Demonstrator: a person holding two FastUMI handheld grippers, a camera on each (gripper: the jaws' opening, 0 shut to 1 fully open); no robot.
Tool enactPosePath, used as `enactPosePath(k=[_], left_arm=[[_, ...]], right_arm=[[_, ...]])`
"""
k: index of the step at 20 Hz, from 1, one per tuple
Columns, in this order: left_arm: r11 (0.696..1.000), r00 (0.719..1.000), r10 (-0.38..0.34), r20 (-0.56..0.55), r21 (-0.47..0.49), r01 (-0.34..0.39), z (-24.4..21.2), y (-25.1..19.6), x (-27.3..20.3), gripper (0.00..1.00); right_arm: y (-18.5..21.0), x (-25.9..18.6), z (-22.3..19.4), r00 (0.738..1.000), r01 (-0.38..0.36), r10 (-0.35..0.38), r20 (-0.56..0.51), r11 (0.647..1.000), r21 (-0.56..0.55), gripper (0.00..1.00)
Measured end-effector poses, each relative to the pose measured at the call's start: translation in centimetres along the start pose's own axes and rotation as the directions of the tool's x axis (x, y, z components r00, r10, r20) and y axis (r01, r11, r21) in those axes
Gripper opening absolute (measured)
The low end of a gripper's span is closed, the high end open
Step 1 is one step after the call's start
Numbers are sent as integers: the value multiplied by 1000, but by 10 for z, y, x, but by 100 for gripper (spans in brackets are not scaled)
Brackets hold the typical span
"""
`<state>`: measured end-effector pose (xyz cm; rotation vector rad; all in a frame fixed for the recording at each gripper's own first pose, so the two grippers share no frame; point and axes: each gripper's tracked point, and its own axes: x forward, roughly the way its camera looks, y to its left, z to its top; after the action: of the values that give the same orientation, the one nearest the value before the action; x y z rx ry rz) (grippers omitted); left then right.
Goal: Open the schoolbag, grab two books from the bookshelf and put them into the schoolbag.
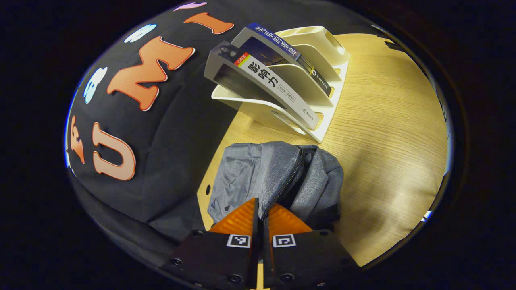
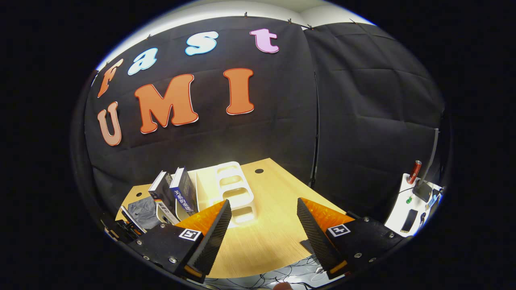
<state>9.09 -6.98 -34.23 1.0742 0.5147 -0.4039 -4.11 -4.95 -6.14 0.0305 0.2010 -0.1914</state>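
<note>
Where the left gripper reaches the grey fabric schoolbag, its orange ridged fingers are nearly closed on the bag's dark zipper line — whether they truly pinch it cannot be told. The schoolbag lies on the pale wooden bench, close to the black cloth wall, just in front of the white plastic slotted bookshelf. Two books lean in the bookshelf's slots: a grey-spined book nearest the bag and a blue-spined book behind it. In the right gripper view, the right gripper hangs above the bench with its fingers spread wide — holding nothing.
</note>
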Motion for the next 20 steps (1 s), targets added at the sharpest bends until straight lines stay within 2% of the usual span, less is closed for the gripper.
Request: enactPosePath(k=[2, 4, 7, 12, 17, 20], left_arm=[[999, 999, -33, -1, -28, 33, 5, 5, 0, 3], [992, 994, -106, -36, -67, 104, 4, 7, -2, 2], [967, 967, -245, -66, -88, 239, 10, 13, -6, 2], [920, 924, -382, -20, -98, 379, 22, 54, -14, 1], [866, 880, -472, 45, -166, 472, 34, 117, -16, 1], [832, 862, -498, 97, -227, 506, 39, 149, -12, 1]], right_arm=[[6, 0, 5, 1000, -24, 24, 6, 1000, 0, 98], [8, 0, 8, 1000, -18, 18, 1, 1000, 8, 98], [21, -1, 17, 1000, -26, 26, -5, 999, 30, 98], [55, -10, 35, 999, -44, 44, -10, 999, 12, 98], [119, -22, 67, 994, -106, 107, -31, 994, 22, 98], [163, -19, 86, 984, -156, 155, -90, 988, 1, 97]])
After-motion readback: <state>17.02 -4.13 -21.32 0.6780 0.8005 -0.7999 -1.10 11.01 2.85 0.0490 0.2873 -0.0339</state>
